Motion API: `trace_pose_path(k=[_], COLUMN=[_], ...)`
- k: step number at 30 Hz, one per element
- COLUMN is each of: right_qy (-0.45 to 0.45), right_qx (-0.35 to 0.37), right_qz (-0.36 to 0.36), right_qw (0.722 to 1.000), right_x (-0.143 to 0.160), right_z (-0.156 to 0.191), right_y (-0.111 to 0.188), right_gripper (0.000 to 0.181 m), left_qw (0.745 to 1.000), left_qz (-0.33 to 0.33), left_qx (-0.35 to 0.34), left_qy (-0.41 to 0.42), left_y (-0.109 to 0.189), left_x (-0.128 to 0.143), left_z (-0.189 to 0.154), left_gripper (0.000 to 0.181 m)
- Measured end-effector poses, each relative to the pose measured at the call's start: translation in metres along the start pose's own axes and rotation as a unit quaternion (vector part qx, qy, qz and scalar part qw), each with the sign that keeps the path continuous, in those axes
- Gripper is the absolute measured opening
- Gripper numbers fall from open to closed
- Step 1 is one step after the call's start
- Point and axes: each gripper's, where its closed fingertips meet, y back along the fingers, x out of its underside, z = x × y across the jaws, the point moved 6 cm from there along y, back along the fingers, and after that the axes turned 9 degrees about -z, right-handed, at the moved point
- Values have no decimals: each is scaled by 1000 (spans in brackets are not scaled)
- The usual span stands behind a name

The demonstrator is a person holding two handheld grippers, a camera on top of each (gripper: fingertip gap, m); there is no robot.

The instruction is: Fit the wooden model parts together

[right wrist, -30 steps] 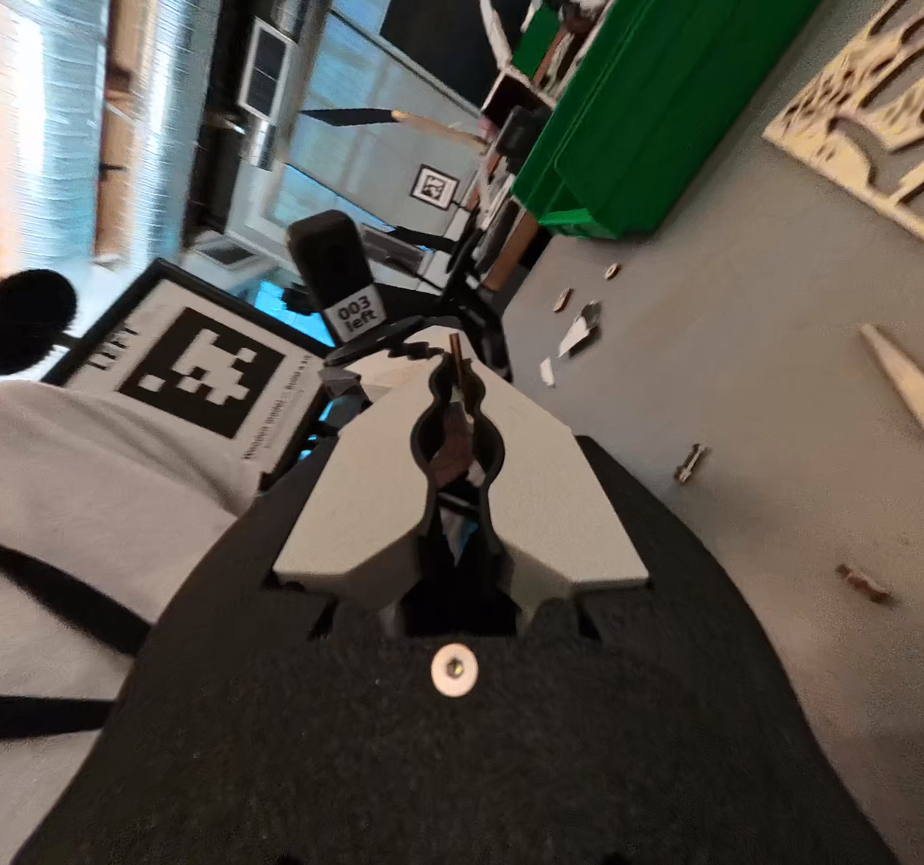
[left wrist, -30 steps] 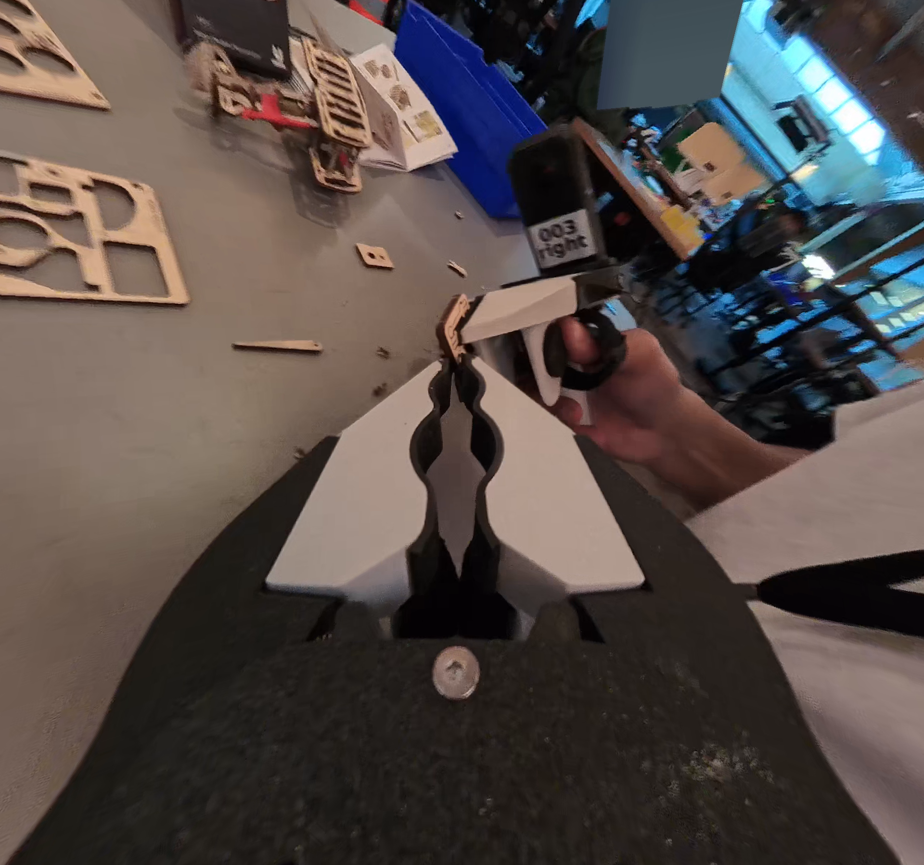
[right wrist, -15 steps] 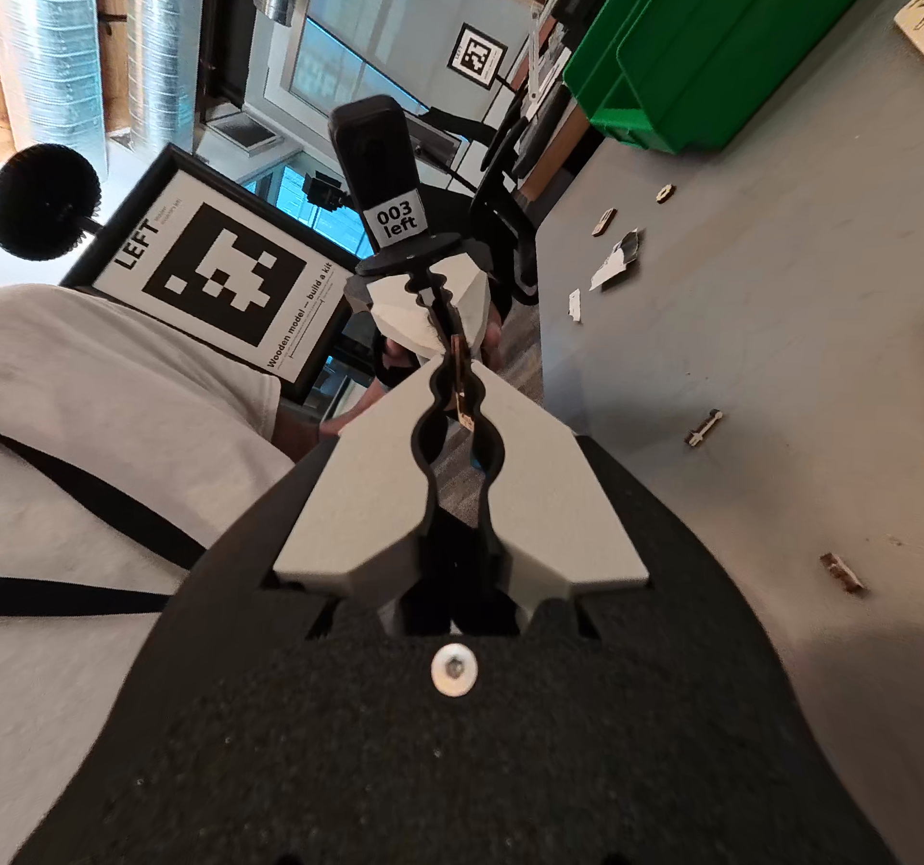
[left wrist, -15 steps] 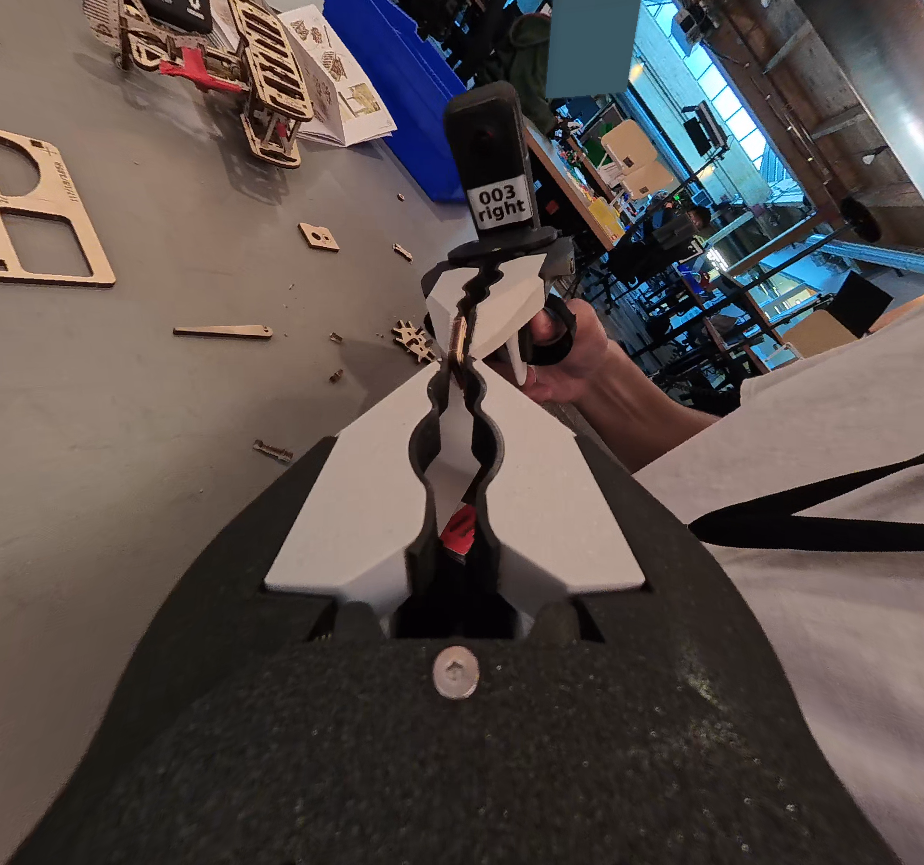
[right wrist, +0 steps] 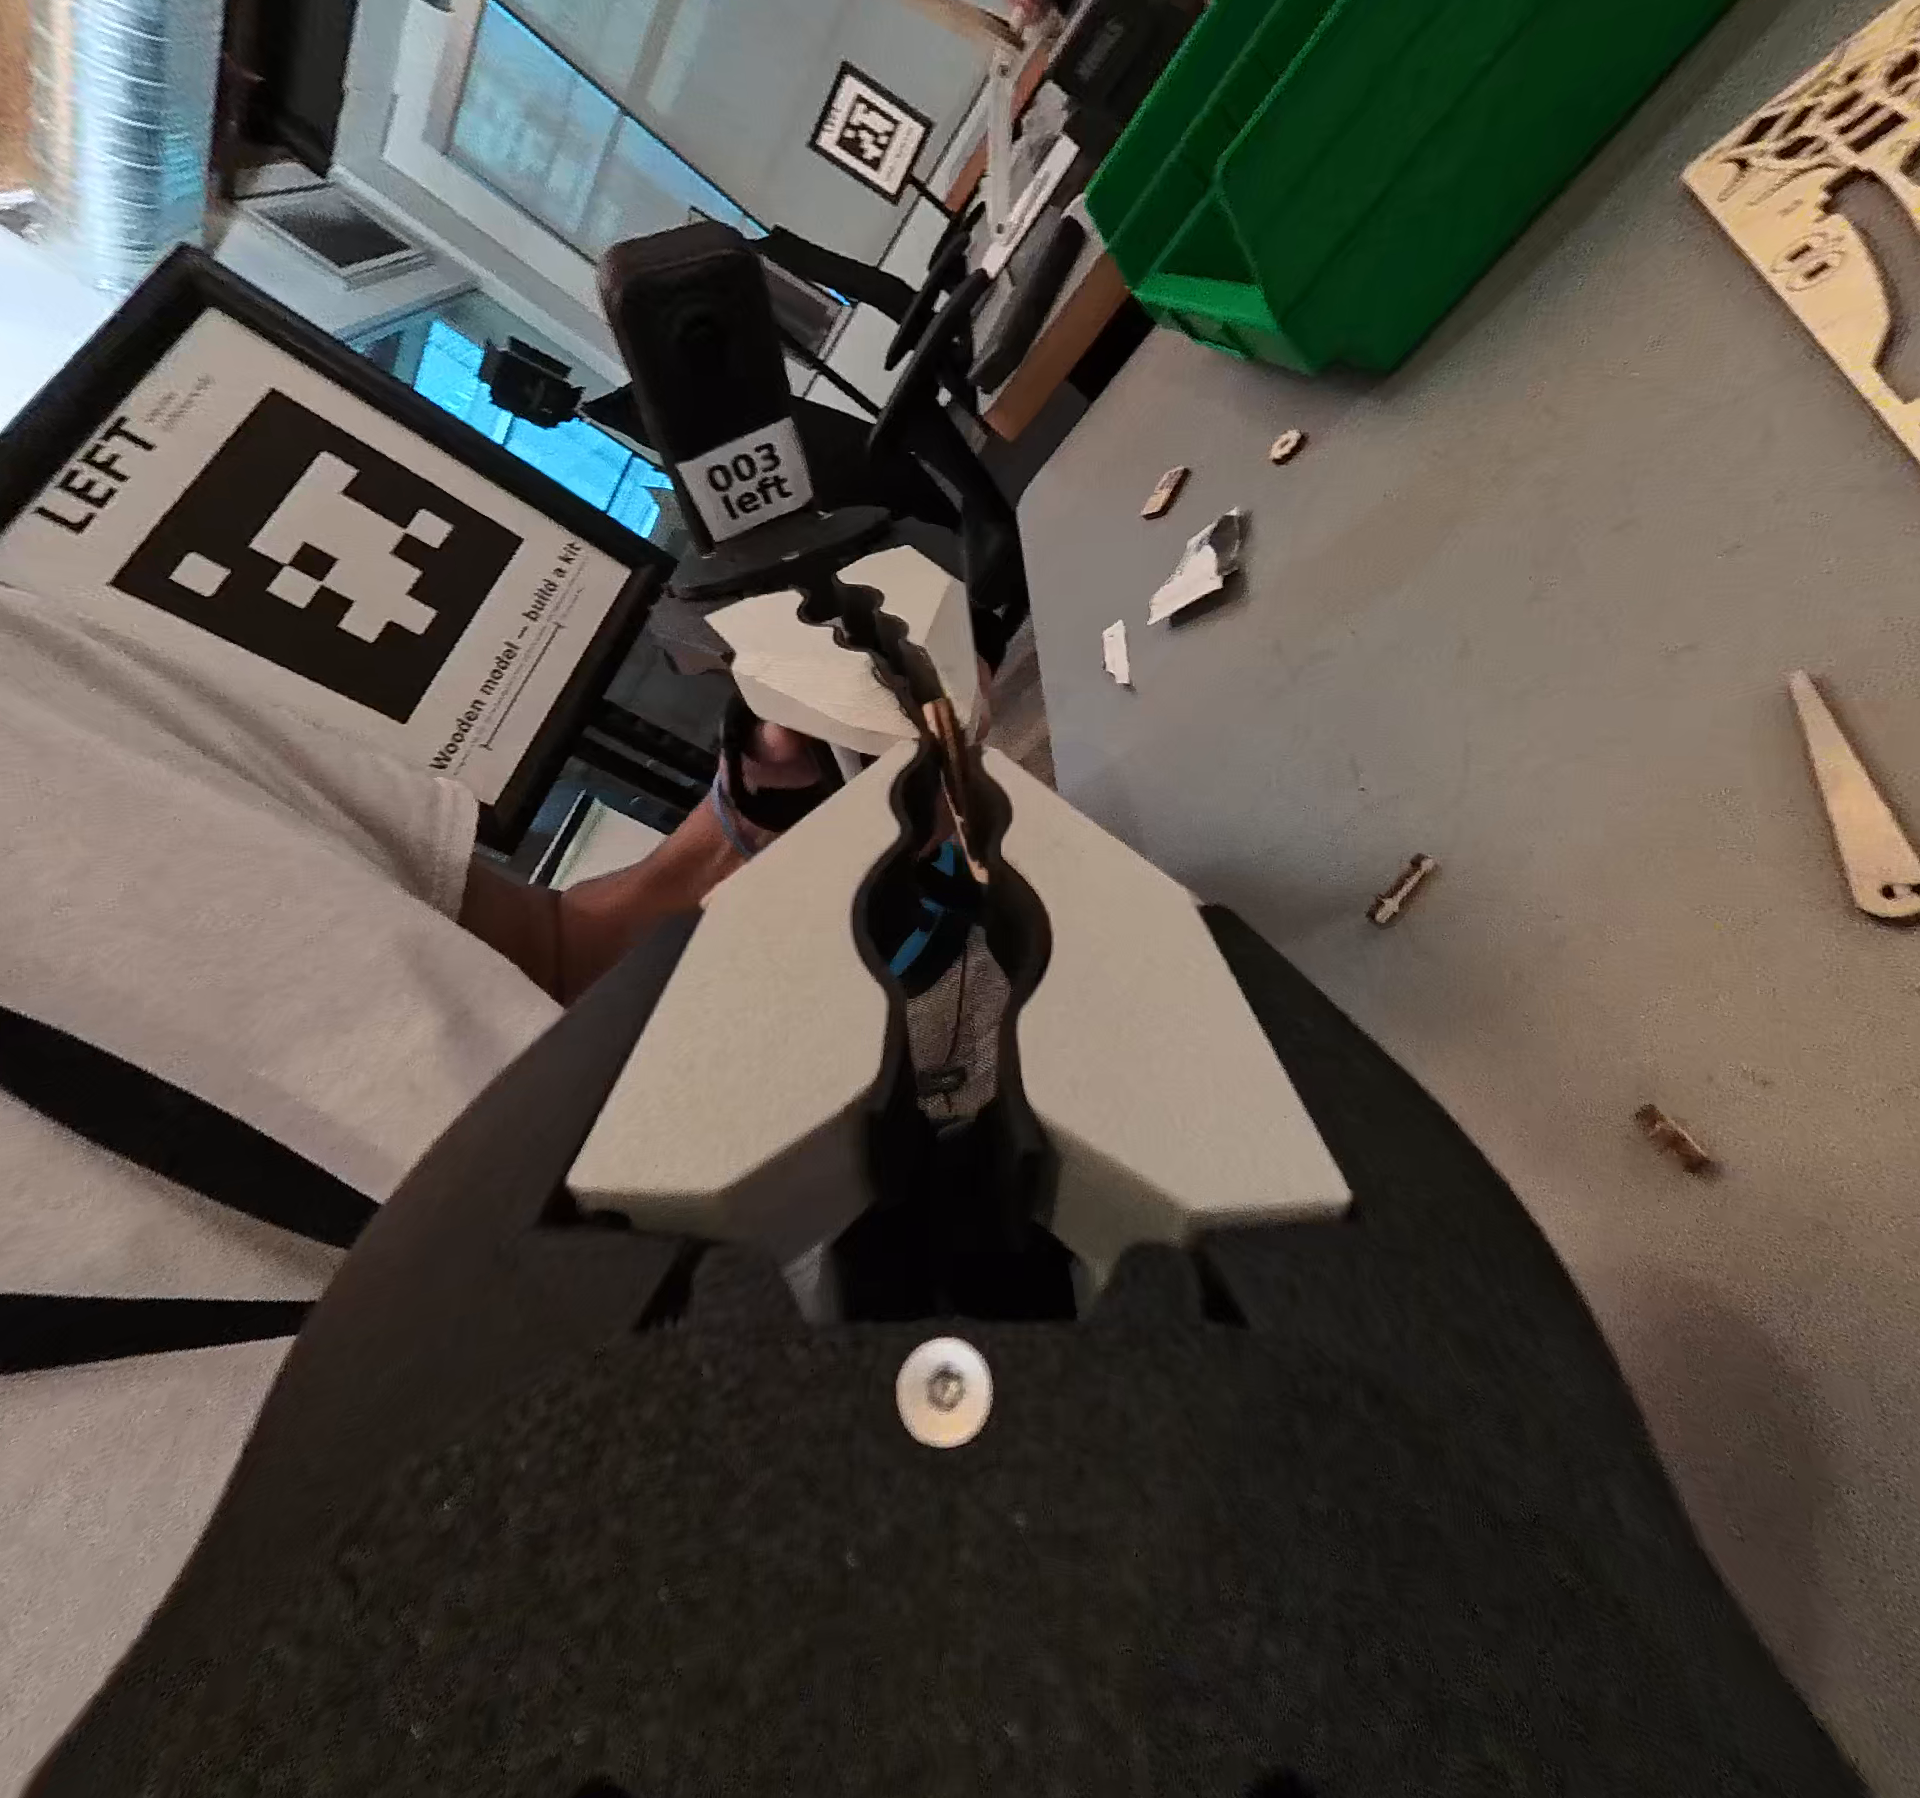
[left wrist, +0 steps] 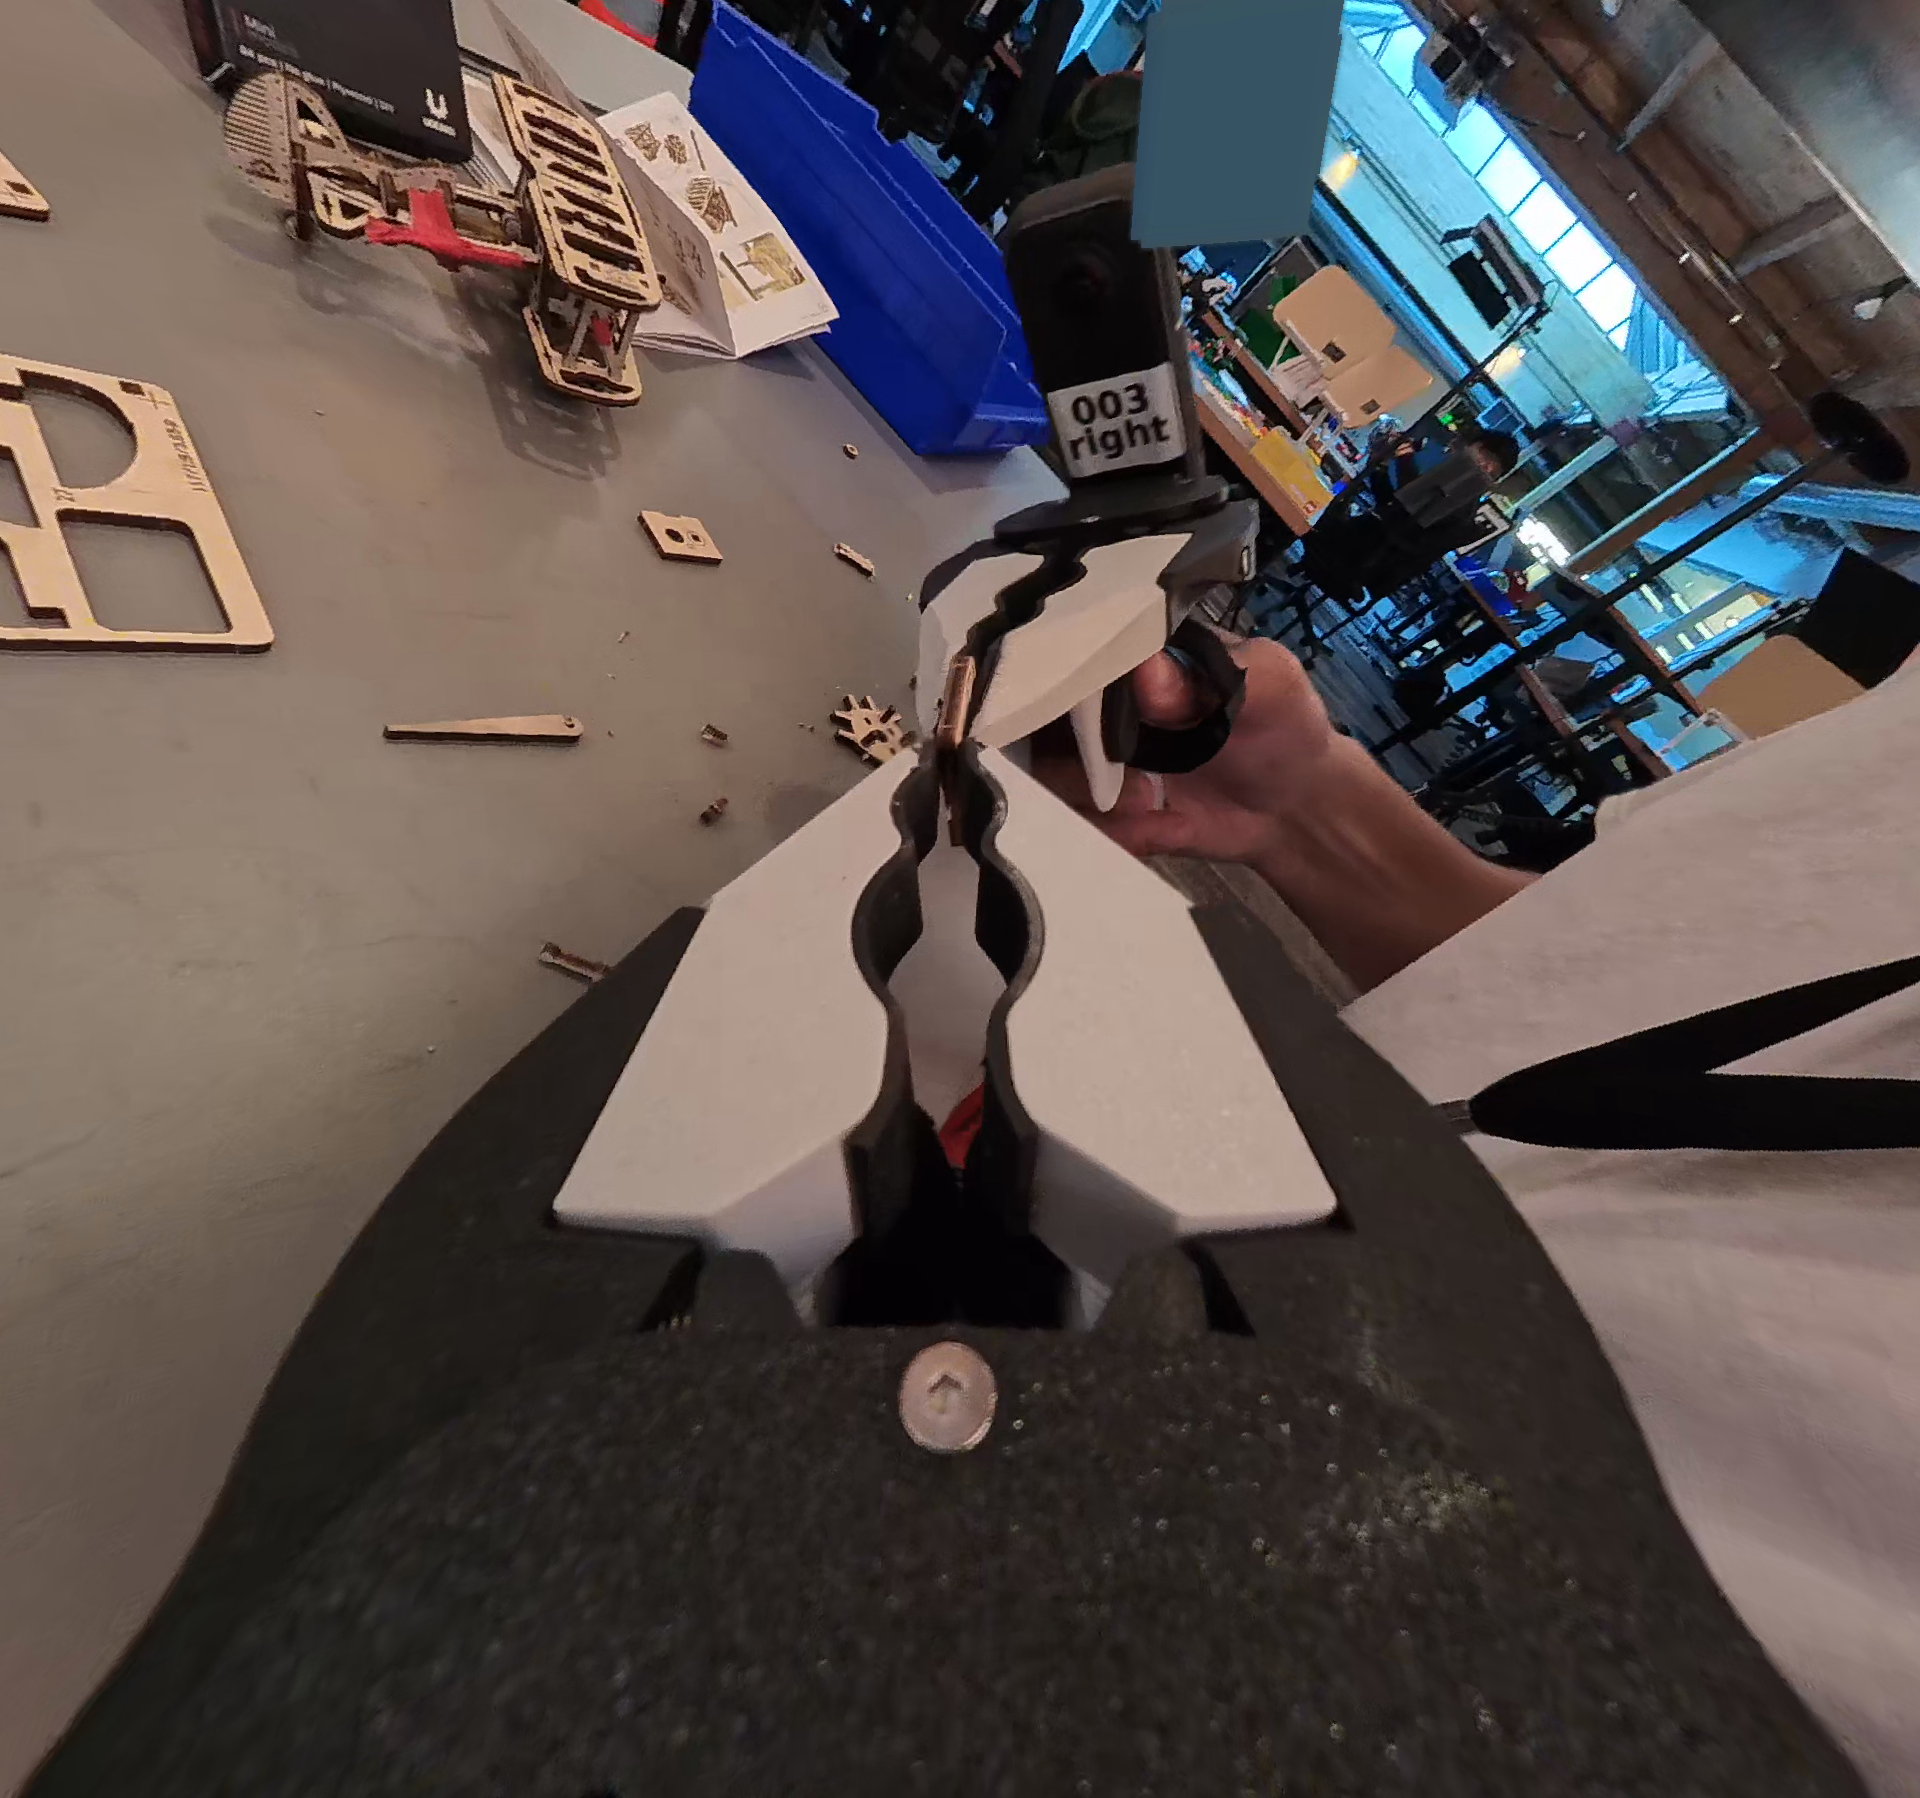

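Note:
My left gripper (left wrist: pixel 951 761) and my right gripper (left wrist: pixel 954 709) meet tip to tip above the near table edge. Each is shut on a small thin wooden part seen edge-on. The part in the right gripper (left wrist: pixel 956 694) touches the part in the left gripper (left wrist: pixel 950 803) where the tips meet. In the right wrist view my right gripper (right wrist: pixel 940 761) holds its wooden part (right wrist: pixel 954 782) against the tip of the left gripper (right wrist: pixel 930 699). I cannot tell how the two parts join. A hand holds each gripper's handle.
On the grey table (left wrist: pixel 312 917) stand a partly built wooden plane (left wrist: pixel 468 221), a black box (left wrist: pixel 322 3), a booklet (left wrist: pixel 717 262) and a blue bin (left wrist: pixel 873 242). A cut-out plywood sheet (left wrist: pixel 104 522), a wooden sliver (left wrist: pixel 483 730) and small scraps lie about. Green bins (right wrist: pixel 1455 138) stand at the back. My left and right fingertips are right by each other.
One second ago the right gripper lay sideways across the left tip. It has turned to face the left gripper head-on, and both have stayed shut, tip to tip.

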Motion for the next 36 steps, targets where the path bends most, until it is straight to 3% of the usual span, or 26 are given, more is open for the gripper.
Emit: trace_pose_path(k=[7,11,17,28,36], right_qy=[9,3,56,92,148], right_qx=[60,41,48,48,88], right_qz=[3,-12,-47,-66,-20], right_qw=[998,999,996,992,985], right_x=[5,6,1,3,2], right_z=[-5,-11,-15,-12,-5], right_y=[2,1,2,11,14], right_gripper=[3,5,10,7,6], left_qw=[1000,1000,993,980,988], left_qz=[11,13,-26,-57,-49], left_qx=[-17,-19,-13,33,16], left_qy=[2,-2,111,187,144], left_y=[-4,-4,-9,-14,-16], left_x=[7,9,11,14,16], left_z=[8,11,17,17,12], left_gripper=[0,0,0,0,0])
